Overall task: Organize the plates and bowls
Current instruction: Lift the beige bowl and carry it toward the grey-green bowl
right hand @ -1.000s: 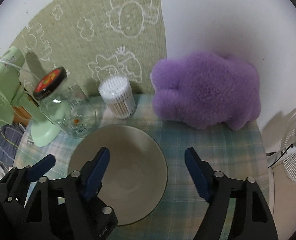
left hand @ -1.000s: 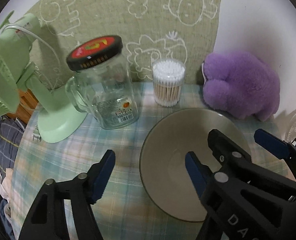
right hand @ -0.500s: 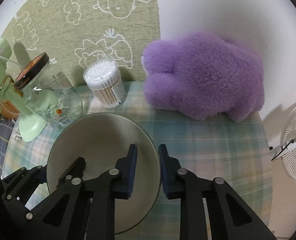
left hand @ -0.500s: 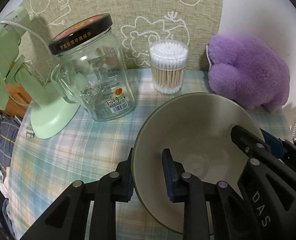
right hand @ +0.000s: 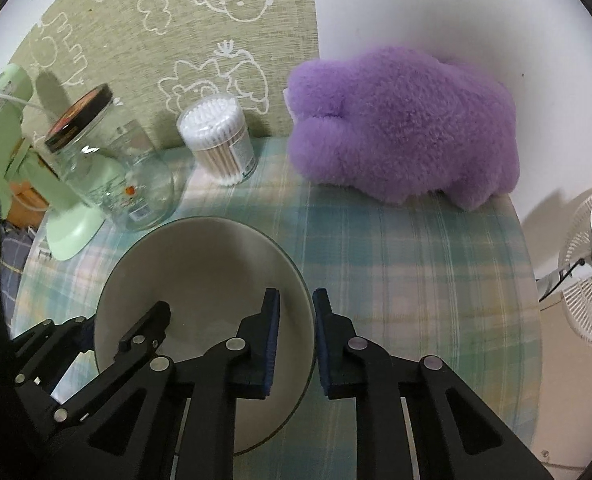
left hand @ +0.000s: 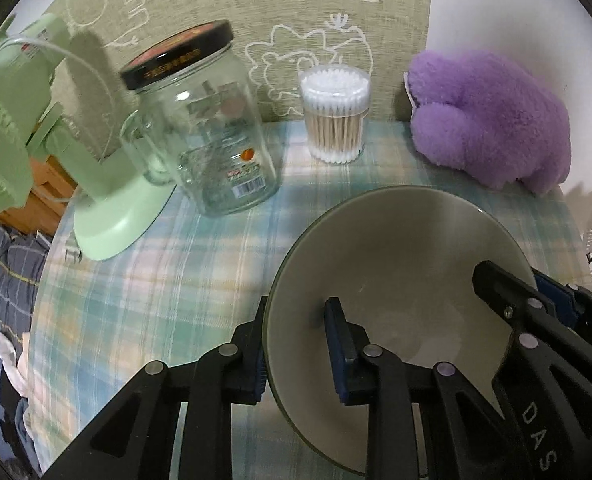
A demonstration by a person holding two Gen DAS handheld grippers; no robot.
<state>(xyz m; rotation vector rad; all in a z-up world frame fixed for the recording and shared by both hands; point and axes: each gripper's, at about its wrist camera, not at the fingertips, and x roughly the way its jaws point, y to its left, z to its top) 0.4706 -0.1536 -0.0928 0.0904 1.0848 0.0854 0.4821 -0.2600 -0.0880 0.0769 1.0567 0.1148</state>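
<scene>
A lidded glass jar stands beside a green fan. Cotton swabs sit near a purple plush.

Each wrist view looks forward and down, close over the bowl. Both share the jar and purple plush.

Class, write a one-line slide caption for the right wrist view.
Right gripper clamps the grey bowl rim on a plaid tablecloth, beside cotton swabs and a purple plush toy.

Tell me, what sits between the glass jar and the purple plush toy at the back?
A clear tub of cotton swabs stands between the glass jar and the purple plush toy, apart from both. Both wrist views show it.
</scene>
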